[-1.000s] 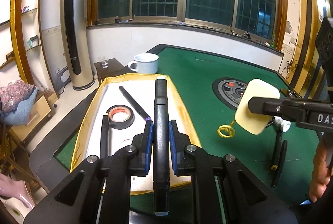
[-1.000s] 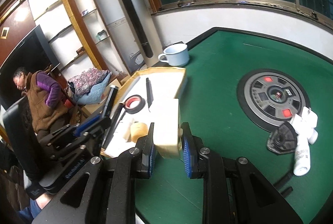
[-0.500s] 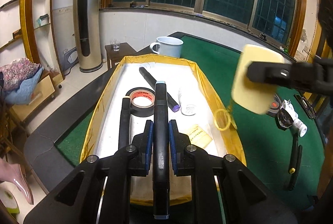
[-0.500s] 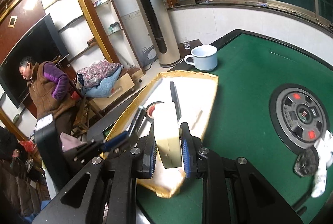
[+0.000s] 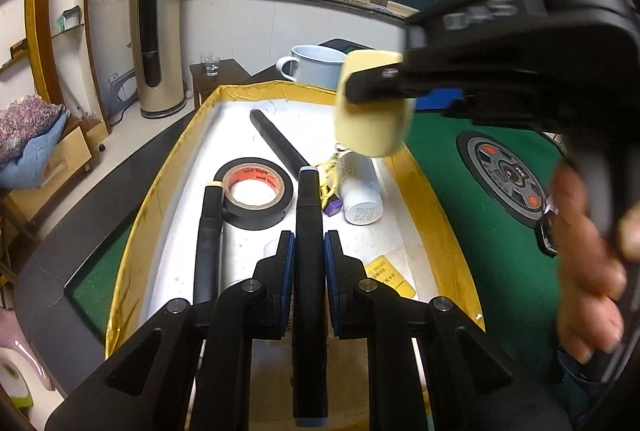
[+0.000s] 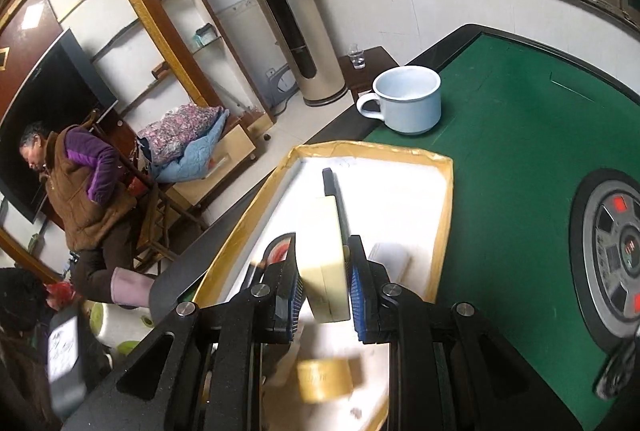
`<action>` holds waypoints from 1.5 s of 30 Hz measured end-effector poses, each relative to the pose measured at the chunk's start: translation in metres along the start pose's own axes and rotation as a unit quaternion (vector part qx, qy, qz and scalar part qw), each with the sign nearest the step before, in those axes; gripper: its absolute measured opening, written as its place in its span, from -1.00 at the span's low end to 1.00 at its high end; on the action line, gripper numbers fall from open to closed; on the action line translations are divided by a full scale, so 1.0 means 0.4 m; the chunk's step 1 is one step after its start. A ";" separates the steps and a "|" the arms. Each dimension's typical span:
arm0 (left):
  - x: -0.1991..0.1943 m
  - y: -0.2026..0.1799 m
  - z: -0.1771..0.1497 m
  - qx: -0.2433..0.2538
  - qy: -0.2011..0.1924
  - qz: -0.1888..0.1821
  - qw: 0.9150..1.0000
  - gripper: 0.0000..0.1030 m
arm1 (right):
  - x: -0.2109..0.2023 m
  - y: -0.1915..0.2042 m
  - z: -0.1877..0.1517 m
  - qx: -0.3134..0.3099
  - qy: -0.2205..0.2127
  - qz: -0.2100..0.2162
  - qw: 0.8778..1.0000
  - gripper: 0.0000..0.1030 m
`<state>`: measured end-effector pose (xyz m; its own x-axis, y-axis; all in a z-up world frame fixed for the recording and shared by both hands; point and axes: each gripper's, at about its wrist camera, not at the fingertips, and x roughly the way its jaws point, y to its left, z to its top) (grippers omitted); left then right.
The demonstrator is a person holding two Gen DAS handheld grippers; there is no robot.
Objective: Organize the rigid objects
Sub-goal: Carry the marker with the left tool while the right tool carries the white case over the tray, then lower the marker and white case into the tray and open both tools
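Note:
My left gripper (image 5: 309, 243) is shut on a black marker (image 5: 308, 215) that points forward over the yellow-rimmed white tray (image 5: 172, 167). My right gripper (image 6: 324, 271) is shut on a cream rectangular block (image 6: 326, 263), seen edge-on, above the tray (image 6: 442, 231). In the left wrist view the block (image 5: 370, 129) hangs over the tray's far right side, clamped by the right gripper (image 5: 360, 87). In the tray lie a black tape roll (image 5: 254, 193), a long black marker (image 5: 280, 145), a white bottle (image 5: 360, 189), another black pen (image 5: 208, 231) and a yellow card (image 5: 390, 277).
A pale blue mug (image 6: 408, 105) stands on the green felt table (image 6: 520, 151) beyond the tray. A round grey dial panel (image 6: 612, 255) sits in the table's middle. A person (image 6: 76, 199) sits to the left of the table. A tall floor fan (image 5: 154, 11) stands by the wall.
My right gripper has carried the cream block leftward from over the green felt to above the tray. My left gripper has moved forward over the tray, still holding the marker.

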<state>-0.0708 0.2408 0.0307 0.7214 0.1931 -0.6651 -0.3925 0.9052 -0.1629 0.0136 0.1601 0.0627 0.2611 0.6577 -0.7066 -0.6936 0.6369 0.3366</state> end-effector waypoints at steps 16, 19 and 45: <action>0.014 -0.029 0.000 0.012 -0.002 -0.004 1.000 -0.76 | 0.137 -0.085 0.044 0.049 0.052 -0.018 0.997 -0.64; 0.012 -0.030 -0.006 0.015 -0.008 -0.002 1.000 -0.76 | 0.136 -0.095 0.044 0.053 0.054 -0.021 0.997 -0.64; -0.052 -0.020 -0.006 -0.021 -0.021 -0.011 0.999 0.22 | -0.078 -0.136 -0.015 0.068 0.000 0.009 0.998 -0.31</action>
<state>-0.0840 0.2285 0.0443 0.7527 0.1896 -0.6304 -0.3996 0.8926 -0.2086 0.0389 0.1025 0.0628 0.2498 0.6700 -0.6991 -0.6001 0.6737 0.4313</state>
